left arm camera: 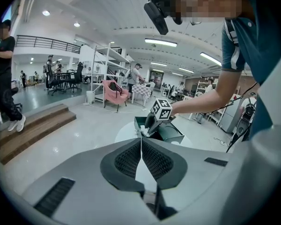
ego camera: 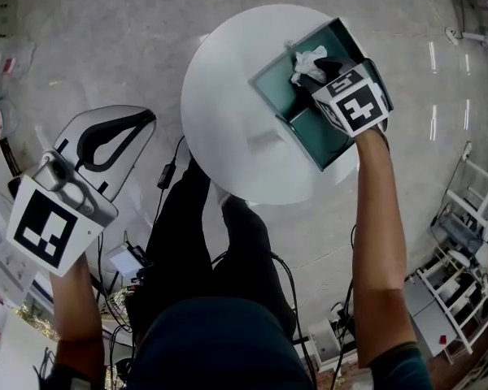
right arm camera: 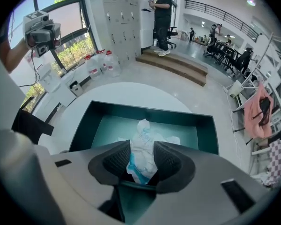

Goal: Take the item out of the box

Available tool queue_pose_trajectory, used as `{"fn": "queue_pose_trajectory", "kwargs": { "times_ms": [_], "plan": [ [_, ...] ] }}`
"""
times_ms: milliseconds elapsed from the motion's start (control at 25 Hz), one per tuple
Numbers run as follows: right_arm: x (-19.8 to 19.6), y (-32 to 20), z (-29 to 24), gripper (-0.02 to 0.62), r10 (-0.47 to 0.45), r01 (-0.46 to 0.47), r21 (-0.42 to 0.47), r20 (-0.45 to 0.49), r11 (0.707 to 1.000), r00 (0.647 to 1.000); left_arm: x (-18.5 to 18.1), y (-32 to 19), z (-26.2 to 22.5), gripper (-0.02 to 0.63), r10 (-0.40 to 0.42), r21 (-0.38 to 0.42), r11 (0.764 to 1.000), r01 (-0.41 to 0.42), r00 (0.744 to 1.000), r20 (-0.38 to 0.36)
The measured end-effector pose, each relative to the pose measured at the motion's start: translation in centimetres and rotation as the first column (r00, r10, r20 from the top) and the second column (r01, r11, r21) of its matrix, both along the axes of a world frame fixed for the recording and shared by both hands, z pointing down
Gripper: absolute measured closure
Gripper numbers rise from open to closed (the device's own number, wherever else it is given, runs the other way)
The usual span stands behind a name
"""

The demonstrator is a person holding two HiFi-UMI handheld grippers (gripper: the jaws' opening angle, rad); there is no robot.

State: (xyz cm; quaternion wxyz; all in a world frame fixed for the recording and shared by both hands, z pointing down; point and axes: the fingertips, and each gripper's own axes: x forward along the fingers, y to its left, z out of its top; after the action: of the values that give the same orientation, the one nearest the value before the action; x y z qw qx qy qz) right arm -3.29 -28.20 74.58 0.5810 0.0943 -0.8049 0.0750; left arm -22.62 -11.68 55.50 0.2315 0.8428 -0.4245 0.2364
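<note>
On a round white table (ego camera: 228, 80) sits an open teal box (right arm camera: 145, 112). Inside it lies a crumpled white plastic packet (right arm camera: 144, 139) with blue print. The right gripper (right arm camera: 141, 159) points down into the box, jaws wide apart, with the packet between them and not visibly squeezed. The left gripper (left arm camera: 141, 146) hangs beside the table, jaws closed together and empty.

This is a large open-plan workspace, part office and part lab. In the left gripper view, strip lights (left arm camera: 160, 42) run along the ceiling at twelve o'clock, and white shelving racks (left arm camera: 105, 71) and office chairs (left arm camera: 55, 81) stand at ten o'clock below a railed mezzanine (left arm camera: 47, 43). In the right gripper view, pale lockers (right arm camera: 117, 13) rise at eleven o'clock beside wooden steps (right arm camera: 173, 64) on a polished floor (right arm camera: 215, 102).
</note>
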Motion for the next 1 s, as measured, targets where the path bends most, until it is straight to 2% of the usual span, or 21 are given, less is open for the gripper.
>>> {"fn": "queue_pose_trajectory", "kwargs": {
  "times_ms": [240,360,1000],
  "plan": [
    [0.5,0.3,0.8,0.496,-0.063,0.067,0.035,-0.104,0.997,0.993,-0.1,0.4,-0.2,0.581,-0.004,0.012,1.0,0.004,1.0,-0.007],
    [0.8,-0.1,0.8,0.542,-0.066,0.072,0.044,-0.126,0.996,0.99,-0.2,0.4,-0.5,0.581,-0.007,0.018,1.0,0.007,1.0,-0.007],
    [-0.3,0.3,-4.2,0.554,0.013,-0.009,0.087,-0.038,0.996,0.999,-0.3,0.5,-3.9,0.581,-0.008,0.072,0.997,0.008,1.0,0.0]
  ]
}}
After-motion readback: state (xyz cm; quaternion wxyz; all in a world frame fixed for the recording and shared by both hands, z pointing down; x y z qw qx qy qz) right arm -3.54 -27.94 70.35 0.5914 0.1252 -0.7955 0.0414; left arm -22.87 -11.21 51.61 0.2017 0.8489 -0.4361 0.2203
